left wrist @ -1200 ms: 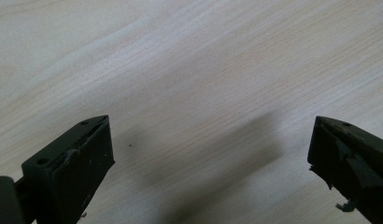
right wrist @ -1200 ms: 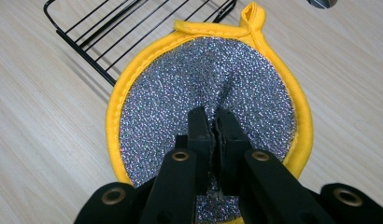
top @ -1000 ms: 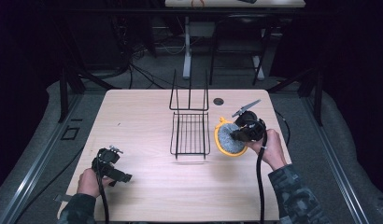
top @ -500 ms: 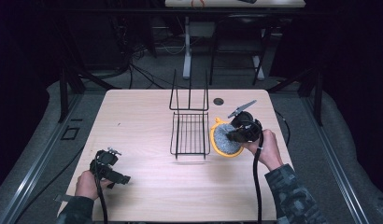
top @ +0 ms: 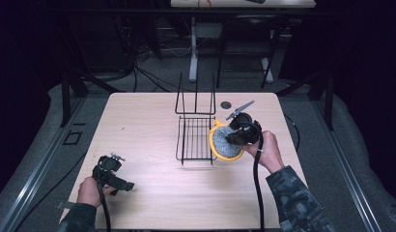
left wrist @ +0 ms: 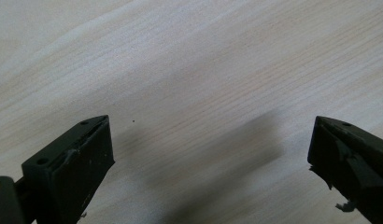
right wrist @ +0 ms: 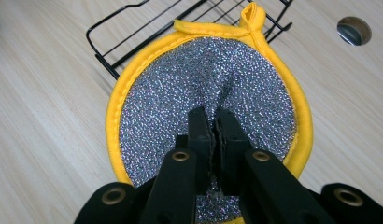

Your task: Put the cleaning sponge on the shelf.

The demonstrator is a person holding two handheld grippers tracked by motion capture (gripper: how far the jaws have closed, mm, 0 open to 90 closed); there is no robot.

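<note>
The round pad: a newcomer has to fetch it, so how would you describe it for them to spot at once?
On the wooden table, find the black wire rack at its middle. The round pad sits against the rack's right side, pinched by the right gripper. Nothing else there has its glittery silver-grey face, bright yellow border and small loop.

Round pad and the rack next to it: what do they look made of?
The round pad looks like glittery silver woven scrubbing fabric, edged in stitched yellow cloth binding with a loop; it puckers where the right gripper pinches it, so it is soft. The rack looks like thin black-coated metal wire, judging by its slim rigid bars.
</note>
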